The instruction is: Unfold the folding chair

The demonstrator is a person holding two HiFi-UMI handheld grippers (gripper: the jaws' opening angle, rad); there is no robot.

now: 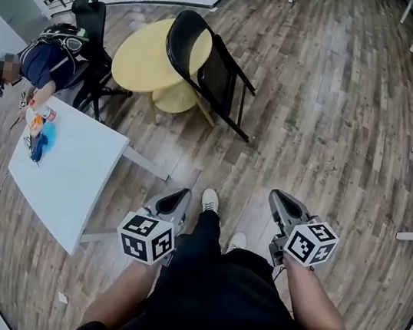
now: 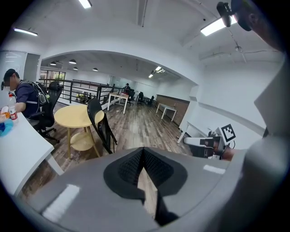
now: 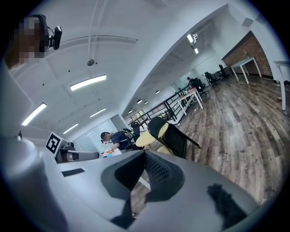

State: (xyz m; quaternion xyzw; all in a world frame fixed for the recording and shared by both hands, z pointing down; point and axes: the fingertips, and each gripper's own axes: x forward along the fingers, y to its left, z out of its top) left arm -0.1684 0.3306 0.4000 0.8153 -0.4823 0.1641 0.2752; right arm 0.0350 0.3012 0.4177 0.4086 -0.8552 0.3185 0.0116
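Black metal folding chair (image 1: pixel 210 68) stands folded flat on the wood-plank floor (image 1: pixel 340 104), tilted so that its rounded backrest leans against the edge of the round pale-yellow wooden table (image 1: pixel 141 61); it is well apart from both tools, ahead of the person's white shoe (image 1: pixel 210 200). Left gripper (image 1: pixel 183 194), grey with a marker cube at its back, is clenched with nothing in it; its own view shows the ribbed black pads (image 2: pixel 124 165) pressed together at the tip, with only floor beyond them. Right gripper (image 1: pixel 277 197) is clenched on nothing too; in its own view the pads meet at the tip, and the chair shows past them, against the yellow table. Both point towards the chair from in front of the person's dark trousers; the left one is nearer the long white rectangular table (image 1: pixel 65 177). On that table's far end lie a blue object (image 1: pixel 43 138) and an orange-and-white one (image 1: pixel 36 122), too small to name; a seated person in dark clothes (image 1: pixel 48 61) leans over that end.
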